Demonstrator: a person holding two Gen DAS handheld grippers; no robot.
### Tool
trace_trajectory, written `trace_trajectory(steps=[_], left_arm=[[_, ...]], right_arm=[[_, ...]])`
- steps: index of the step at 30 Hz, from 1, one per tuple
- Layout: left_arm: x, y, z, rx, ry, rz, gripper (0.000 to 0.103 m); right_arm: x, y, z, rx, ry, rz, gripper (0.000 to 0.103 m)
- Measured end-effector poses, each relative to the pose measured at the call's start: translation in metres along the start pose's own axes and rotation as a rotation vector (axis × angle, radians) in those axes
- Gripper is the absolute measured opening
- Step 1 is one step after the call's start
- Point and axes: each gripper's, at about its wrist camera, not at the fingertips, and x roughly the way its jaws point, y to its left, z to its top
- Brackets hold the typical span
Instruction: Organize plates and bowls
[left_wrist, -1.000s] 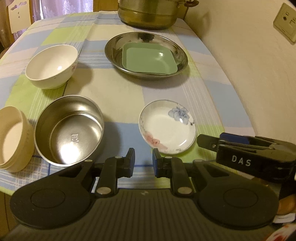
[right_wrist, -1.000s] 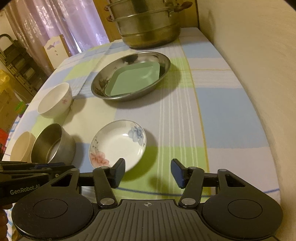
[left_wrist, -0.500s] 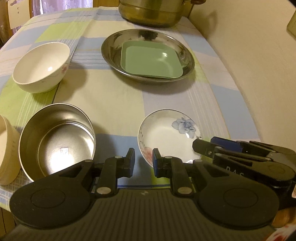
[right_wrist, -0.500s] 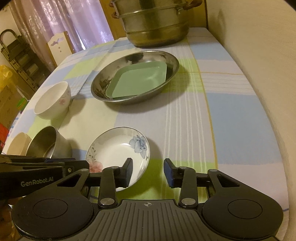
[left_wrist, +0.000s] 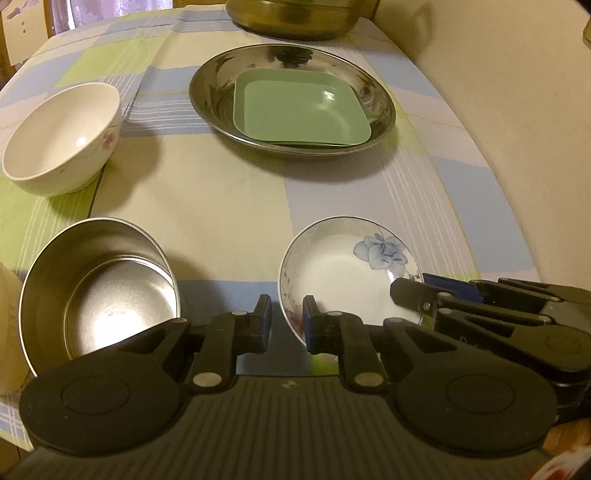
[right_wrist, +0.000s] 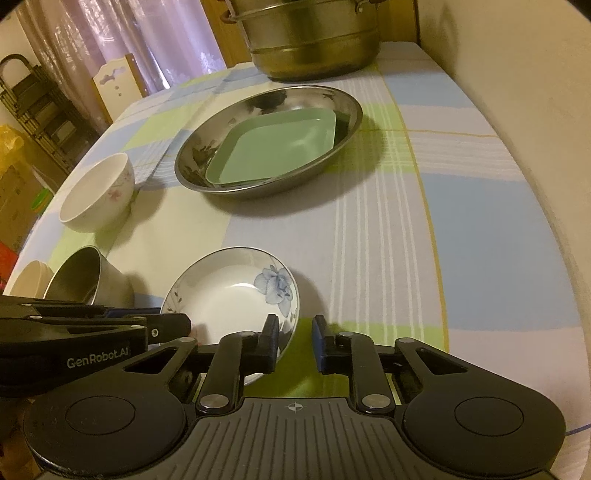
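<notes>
Closing my narrow right gripper over the floral saucer rim near the desk's front edge risks tipping it; the left gripper, also narrow and empty, crowds it.

The left gripper is held low and level, its jaws parted by a narrow gap with nothing between them. The right gripper sits just beside it, jaws likewise slightly apart; whether either finger touches anything is unclear.
</notes>
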Motion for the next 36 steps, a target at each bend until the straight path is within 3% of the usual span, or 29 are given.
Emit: trace_trajectory(steps=[3, 16, 25, 36], left_arm=[[0.000, 0.000, 0.000, 0.008, 0.003, -0.013, 0.011], [-0.010, -0.002, 0.014, 0.045, -0.037, -0.035, 0.010], [-0.020, 0.002, 0.053, 0.058, -0.102, -0.052, 0.010], [0.007, 0.022, 0.113, 0.068, -0.145, -0.038, 0.010]], right_arm=[[0.000, 0.001, 0.000, 0.000, 0.000, 0.007, 0.010], [-0.010, 0.005, 0.016, 0.013, -0.014, -0.001, 0.010], [-0.018, 0.009, 0.054, 0.019, -0.067, -0.002, 0.010], [0.015, 0.010, 0.106, 0.041, -0.111, -0.022, 0.010]])
